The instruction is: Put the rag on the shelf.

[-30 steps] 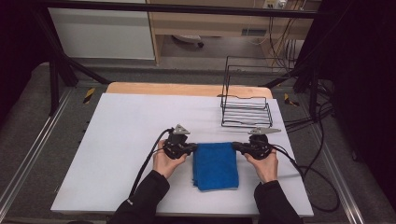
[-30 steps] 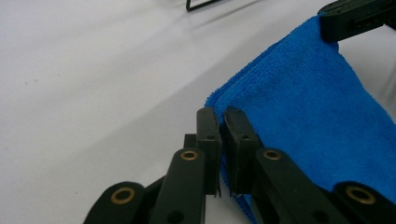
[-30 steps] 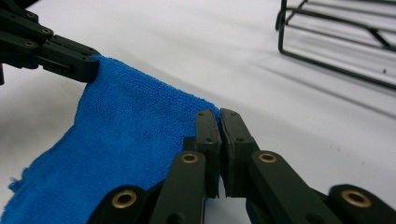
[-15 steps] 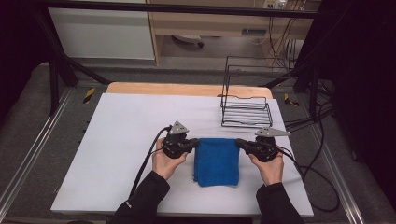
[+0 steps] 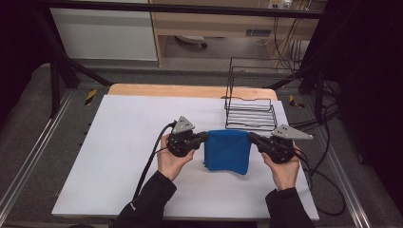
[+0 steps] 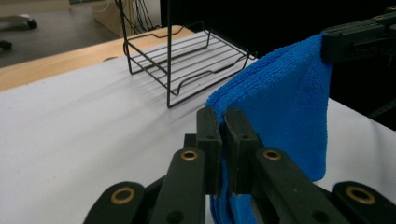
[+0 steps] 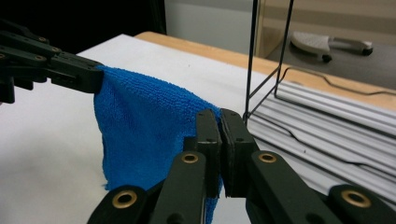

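A folded blue cloth (image 5: 228, 151) hangs between my two grippers above the white table (image 5: 123, 142). My left gripper (image 5: 205, 136) is shut on the cloth's upper left corner. At the upper right corner my right gripper (image 5: 251, 137) is shut on it too. In the left gripper view the black jaws pinch the blue cloth (image 6: 280, 102), with the right gripper (image 6: 359, 39) holding its far corner. From the right gripper view the blue cloth (image 7: 140, 126) drapes down from both grips, and the left gripper (image 7: 70, 70) clamps its far corner. The cloth's lower edge hangs near the table.
A black wire rack (image 5: 249, 111) stands just behind the cloth at the table's back right. A wooden strip (image 5: 190, 90) runs along the table's far edge. Cables trail from both grippers, and more lie off the right side. Open white table lies to the left.
Both grippers have risen with the cloth's top corners in their jaws. The cloth has come up from lying flat on the table and now hangs between them.
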Motion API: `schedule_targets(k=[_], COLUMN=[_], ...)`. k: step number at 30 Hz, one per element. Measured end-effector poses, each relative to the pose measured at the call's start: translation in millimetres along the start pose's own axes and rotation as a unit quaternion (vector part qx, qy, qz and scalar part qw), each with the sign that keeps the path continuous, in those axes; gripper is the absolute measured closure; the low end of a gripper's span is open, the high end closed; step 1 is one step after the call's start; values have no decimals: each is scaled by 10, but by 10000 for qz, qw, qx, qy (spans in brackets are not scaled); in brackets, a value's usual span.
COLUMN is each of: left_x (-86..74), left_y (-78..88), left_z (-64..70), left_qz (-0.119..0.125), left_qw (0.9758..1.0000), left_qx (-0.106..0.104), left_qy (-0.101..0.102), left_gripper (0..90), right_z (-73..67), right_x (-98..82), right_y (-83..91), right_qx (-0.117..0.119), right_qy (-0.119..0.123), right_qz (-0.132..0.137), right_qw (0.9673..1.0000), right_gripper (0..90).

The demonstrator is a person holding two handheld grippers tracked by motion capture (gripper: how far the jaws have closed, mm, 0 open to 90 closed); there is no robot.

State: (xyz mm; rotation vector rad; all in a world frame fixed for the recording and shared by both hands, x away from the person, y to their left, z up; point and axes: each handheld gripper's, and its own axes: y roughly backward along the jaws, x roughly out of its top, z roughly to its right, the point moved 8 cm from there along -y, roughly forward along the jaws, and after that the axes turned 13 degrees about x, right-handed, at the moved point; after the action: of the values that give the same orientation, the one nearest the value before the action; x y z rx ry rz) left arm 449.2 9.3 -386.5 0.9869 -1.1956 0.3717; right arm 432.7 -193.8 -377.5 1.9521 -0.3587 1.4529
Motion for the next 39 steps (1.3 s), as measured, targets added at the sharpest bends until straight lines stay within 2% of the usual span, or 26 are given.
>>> schedule_targets(k=[4, 10, 16, 22, 28, 39], left_x=[110, 281, 428, 579, 758, 1037], left_y=[24, 51, 63, 62, 64, 40], left_z=[34, 82, 120, 156, 176, 249], left_qz=[170, 434, 697, 945, 1186, 1498], left_qw=[9999, 9991, 9976, 9955, 9929, 9887], left_qx=[-2, -2, 17, 47, 43, 17], left_qy=[-26, -17, -27, -38, -4, 10], left_gripper=[855, 855, 855, 855, 854, 855], right_z=[-3, 8, 27, 44, 74, 162], right_x=[148, 266, 389, 479, 640, 884], right_y=[95, 178, 279, 339, 428, 556], right_qx=[-124, -223, -339, -426, -554, -715], right_qy=[142, 237, 305, 321, 439, 472], right_qz=[171, 366, 714, 889, 1160, 1567], right_qw=[9997, 9988, 9964, 9946, 9907, 9839], right_gripper=[877, 878, 878, 878, 878, 880])
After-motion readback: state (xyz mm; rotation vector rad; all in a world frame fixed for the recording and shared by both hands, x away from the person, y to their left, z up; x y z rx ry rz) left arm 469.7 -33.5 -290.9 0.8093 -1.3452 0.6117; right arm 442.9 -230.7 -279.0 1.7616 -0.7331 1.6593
